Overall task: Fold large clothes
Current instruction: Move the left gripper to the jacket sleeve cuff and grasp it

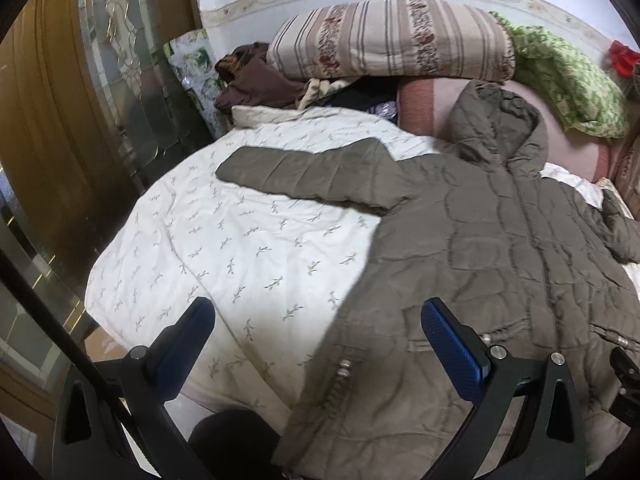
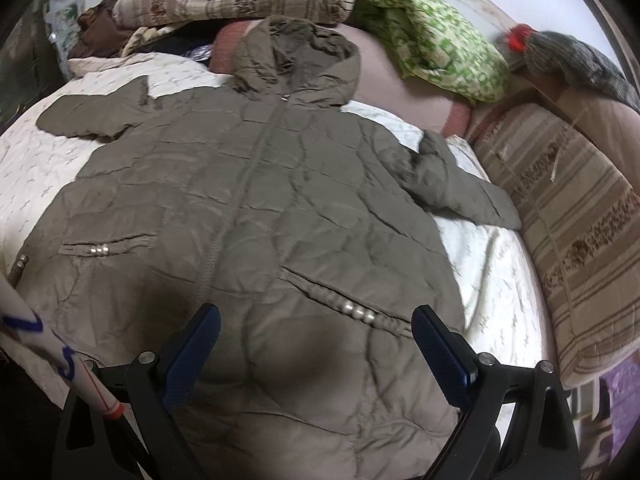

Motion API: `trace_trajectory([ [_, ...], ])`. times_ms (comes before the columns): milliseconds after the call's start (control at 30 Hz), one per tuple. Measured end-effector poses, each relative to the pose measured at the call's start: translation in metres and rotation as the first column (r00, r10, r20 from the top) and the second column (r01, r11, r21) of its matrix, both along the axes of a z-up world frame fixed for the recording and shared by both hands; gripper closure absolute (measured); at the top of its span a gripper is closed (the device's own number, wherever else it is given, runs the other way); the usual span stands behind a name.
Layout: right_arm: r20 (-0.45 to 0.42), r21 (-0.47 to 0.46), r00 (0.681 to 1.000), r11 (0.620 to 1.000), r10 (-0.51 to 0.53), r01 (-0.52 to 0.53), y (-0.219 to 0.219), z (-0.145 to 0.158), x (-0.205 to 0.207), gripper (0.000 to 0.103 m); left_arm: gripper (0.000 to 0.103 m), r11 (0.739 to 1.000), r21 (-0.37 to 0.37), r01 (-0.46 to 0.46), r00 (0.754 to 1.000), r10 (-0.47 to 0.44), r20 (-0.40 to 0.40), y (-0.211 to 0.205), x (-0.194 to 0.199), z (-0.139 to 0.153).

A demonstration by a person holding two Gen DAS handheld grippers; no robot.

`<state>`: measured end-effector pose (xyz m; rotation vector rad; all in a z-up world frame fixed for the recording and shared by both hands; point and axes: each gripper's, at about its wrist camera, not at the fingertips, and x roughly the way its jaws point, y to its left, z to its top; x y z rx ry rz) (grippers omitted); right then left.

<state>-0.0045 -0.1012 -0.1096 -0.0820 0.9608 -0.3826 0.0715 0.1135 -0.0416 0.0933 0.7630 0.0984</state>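
Observation:
An olive quilted hooded jacket [image 1: 492,248] lies flat, front up and zipped, on a white leaf-print bedspread [image 1: 224,240]. Its left sleeve [image 1: 304,174] stretches out sideways; the hood [image 1: 500,120] points to the pillows. In the right wrist view the jacket [image 2: 248,208] fills the middle, its right sleeve [image 2: 460,188] bent toward the bed's right side. My left gripper [image 1: 316,320] is open and empty above the jacket's lower left hem edge. My right gripper [image 2: 316,324] is open and empty above the lower front, near the pocket zipper [image 2: 356,312].
Striped folded quilts [image 1: 392,40] and a green blanket [image 1: 568,80] pile at the head of the bed. A pink bolster [image 2: 400,80] lies under the hood. Another striped quilt [image 2: 576,232] lies along the right side. A wood-and-glass door [image 1: 80,120] stands left of the bed.

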Motion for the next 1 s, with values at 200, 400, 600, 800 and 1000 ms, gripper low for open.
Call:
trace_trajectory([
  [200,-0.007,-0.002,0.999,0.999,0.044,-0.044,0.017,-0.004,0.017,0.005,0.006,0.998,-0.042,-0.045,0.997,0.041,-0.072,0.027,0.028,-0.02],
  [400,-0.026,0.013,0.997,0.997,0.079,-0.079,0.025,-0.01,0.032,0.005,0.01,0.996,-0.055,-0.076,0.991,0.07,-0.113,0.049,0.061,-0.032],
  [600,-0.003,0.052,0.986,0.984,0.169,-0.168,0.045,-0.005,0.055,0.005,0.013,0.989,-0.089,-0.121,0.987,0.11,-0.121,0.08,0.109,-0.033],
  [800,0.035,0.134,0.962,0.952,0.272,-0.274,0.071,-0.004,0.1,0.006,0.013,0.97,-0.185,-0.156,0.98,0.129,-0.153,0.131,0.19,-0.037],
  [1000,0.044,0.193,0.945,0.926,0.323,-0.326,0.098,-0.017,0.142,0.009,0.013,0.939,-0.294,-0.18,0.973,0.127,-0.192,0.175,0.274,-0.051],
])
